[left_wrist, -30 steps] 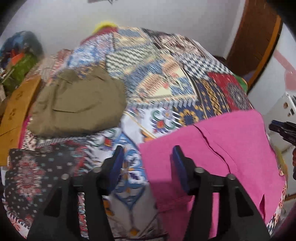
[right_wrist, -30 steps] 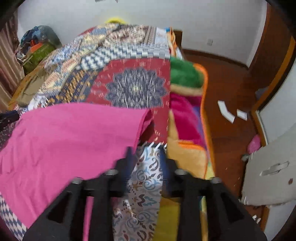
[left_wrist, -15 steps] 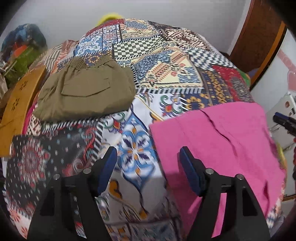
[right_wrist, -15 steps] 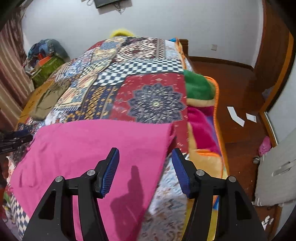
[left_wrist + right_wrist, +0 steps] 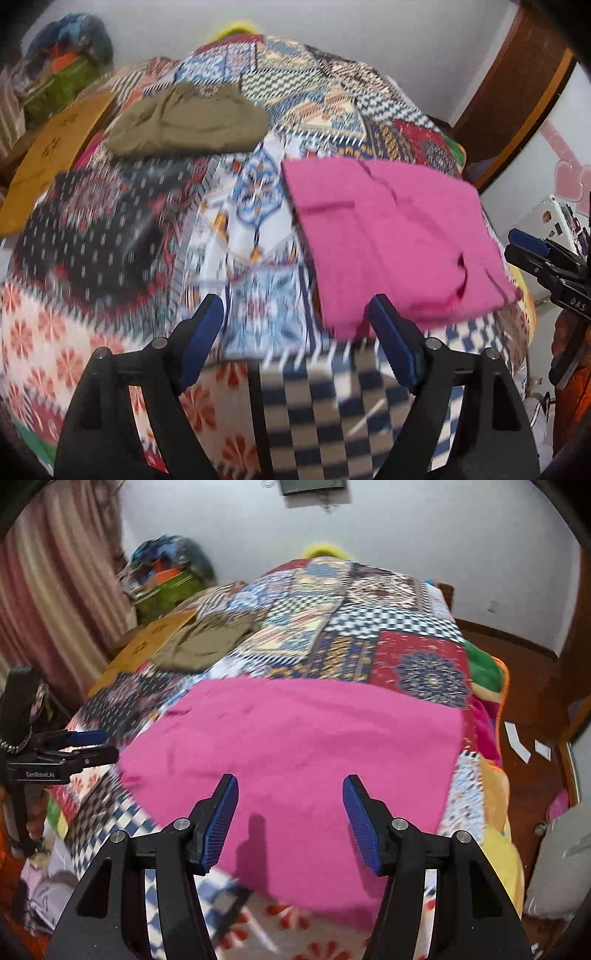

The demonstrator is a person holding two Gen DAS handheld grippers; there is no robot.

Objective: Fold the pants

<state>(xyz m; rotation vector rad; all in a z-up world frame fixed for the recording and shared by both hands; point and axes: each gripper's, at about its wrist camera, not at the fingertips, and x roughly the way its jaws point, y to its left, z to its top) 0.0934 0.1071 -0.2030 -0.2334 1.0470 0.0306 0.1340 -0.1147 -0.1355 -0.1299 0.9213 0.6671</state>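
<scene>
The pink pants (image 5: 388,236) lie folded flat on the patchwork bed, to the right and beyond the left gripper (image 5: 295,301). Its jaws are opening wide over bare quilt, with nothing between them. From the right wrist view, the pink pants (image 5: 295,746) fill the middle, and the right gripper (image 5: 290,781) hovers open above their near part without pinching the cloth. The other gripper shows in each view: the right gripper (image 5: 532,251) at the right edge, the left gripper (image 5: 81,746) at the left edge. A folded olive pair of pants (image 5: 188,125) rests at the far left of the bed.
The patchwork quilt (image 5: 110,236) covers the whole bed. A wooden board (image 5: 55,158) runs along its left side, with a pile of bags (image 5: 166,572) and a curtain (image 5: 55,590) beyond. Right of the bed, wooden floor (image 5: 532,709) holds paper scraps.
Both grippers have drawn back toward the near edge of the bed, away from the pink pants, and their jaws have widened. The pink pants stay flat on the quilt.
</scene>
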